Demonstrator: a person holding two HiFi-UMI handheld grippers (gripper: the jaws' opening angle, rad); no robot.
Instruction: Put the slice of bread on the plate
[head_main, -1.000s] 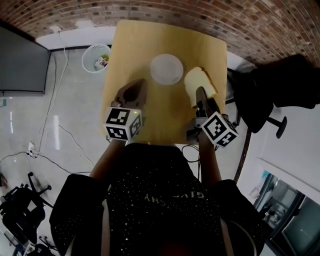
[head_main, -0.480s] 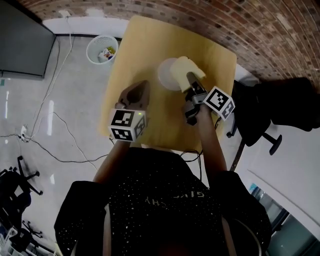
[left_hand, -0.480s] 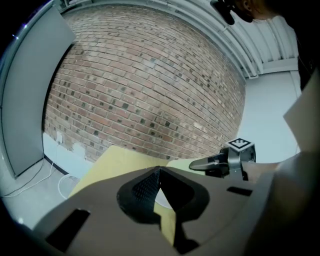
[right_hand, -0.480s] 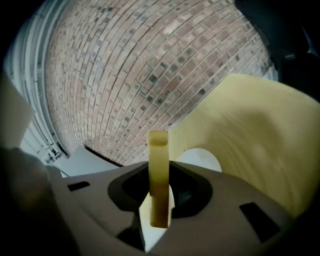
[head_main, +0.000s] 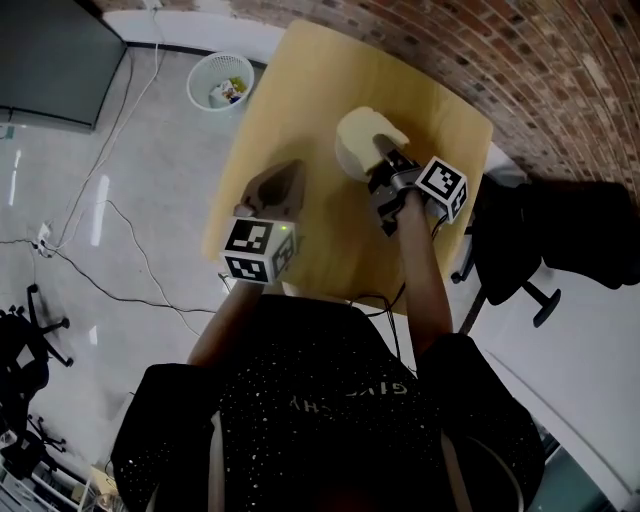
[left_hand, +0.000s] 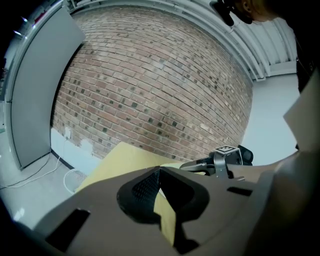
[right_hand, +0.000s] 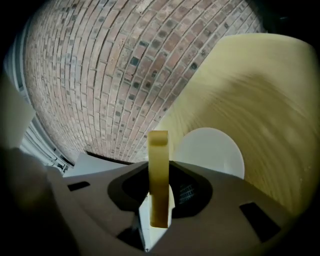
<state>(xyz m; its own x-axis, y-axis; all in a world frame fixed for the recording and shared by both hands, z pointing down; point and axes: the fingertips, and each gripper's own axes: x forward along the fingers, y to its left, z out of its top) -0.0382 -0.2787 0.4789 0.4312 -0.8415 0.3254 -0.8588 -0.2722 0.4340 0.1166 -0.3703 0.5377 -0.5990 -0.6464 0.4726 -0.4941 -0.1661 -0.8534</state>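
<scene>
Two grippers, one bread slice (right_hand: 159, 172), one plate (right_hand: 220, 150)

Item 1: left gripper (head_main: 283, 183), over the near half of the table (head_main: 300, 90), jaws pressed together, nothing between them.
Item 2: right gripper (head_main: 385, 160), farther out, clamped on the bread slice, which stands on edge between its pads. The slice hangs over the plate at mid-table; whether they touch cannot be told.
Beyond: brick wall (left_hand: 150, 90).

Plate (right_hand: 215, 150) on table (head_main: 300, 100), behind bread (right_hand: 159, 175)
</scene>
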